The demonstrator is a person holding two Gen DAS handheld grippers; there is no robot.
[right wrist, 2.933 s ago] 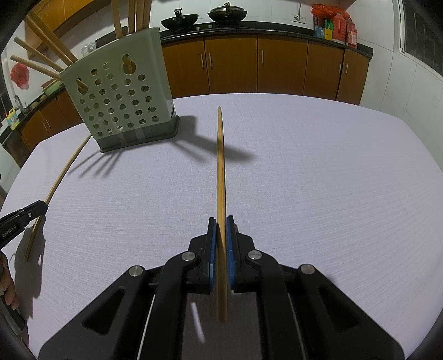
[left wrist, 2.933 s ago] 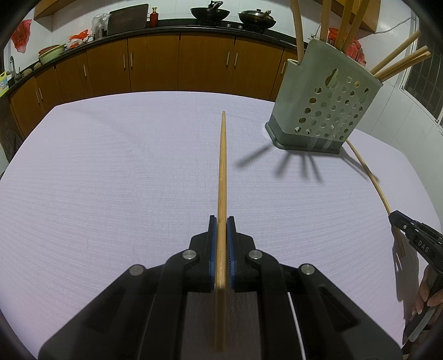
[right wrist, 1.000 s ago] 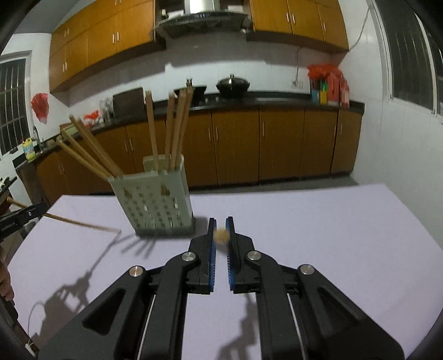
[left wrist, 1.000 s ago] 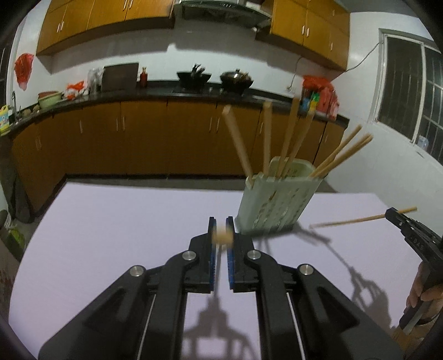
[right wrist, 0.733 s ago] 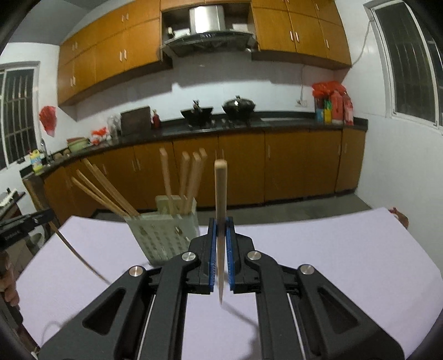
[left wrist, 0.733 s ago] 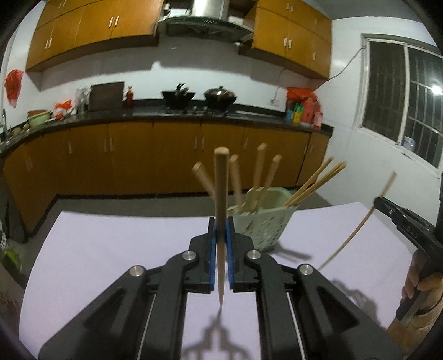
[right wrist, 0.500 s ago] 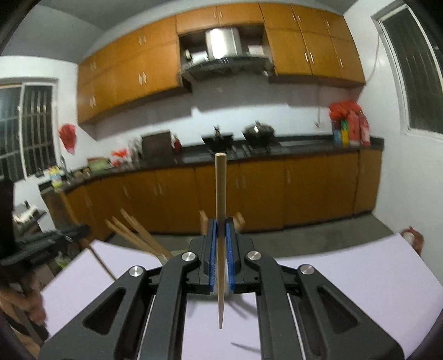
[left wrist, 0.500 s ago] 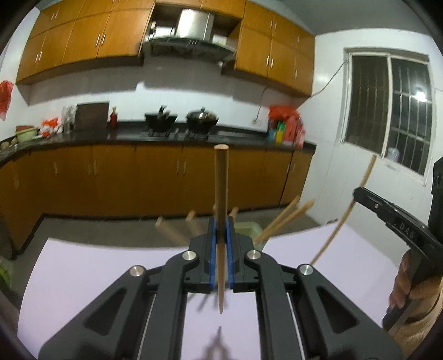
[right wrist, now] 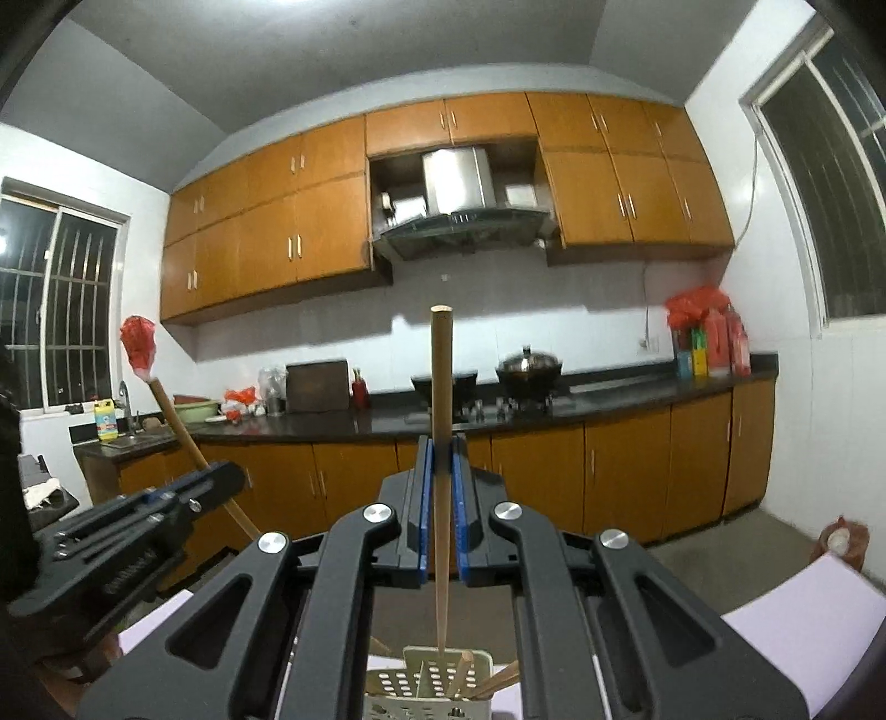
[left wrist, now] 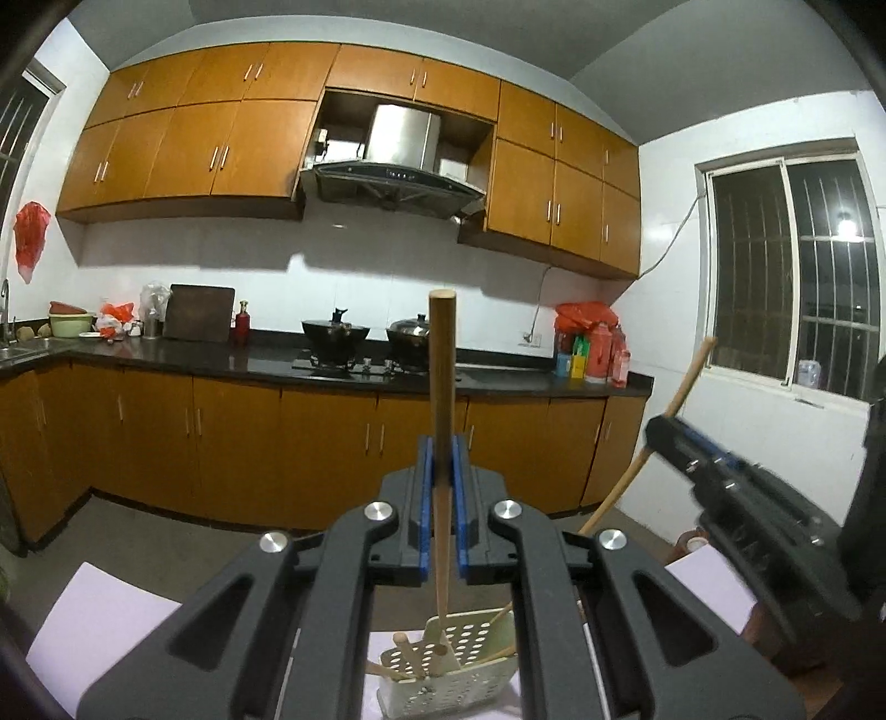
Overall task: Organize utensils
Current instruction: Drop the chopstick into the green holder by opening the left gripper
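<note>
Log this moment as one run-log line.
left gripper: shut on wooden chopstick | right gripper: shut on wooden chopstick | both upright above perforated pale-green holder

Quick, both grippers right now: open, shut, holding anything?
Left gripper: shut on a chopstick, held upright.
Right gripper: shut on another chopstick, also upright.

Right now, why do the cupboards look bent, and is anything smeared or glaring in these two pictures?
Left wrist view: the fisheye lens bows the upper cabinets; the right hand-held gripper at the edge is motion-smeared, while the chopstick is sharp. Right wrist view: the same bowing; a ceiling light glares at the top edge, and the left hand-held gripper looks soft.
</note>
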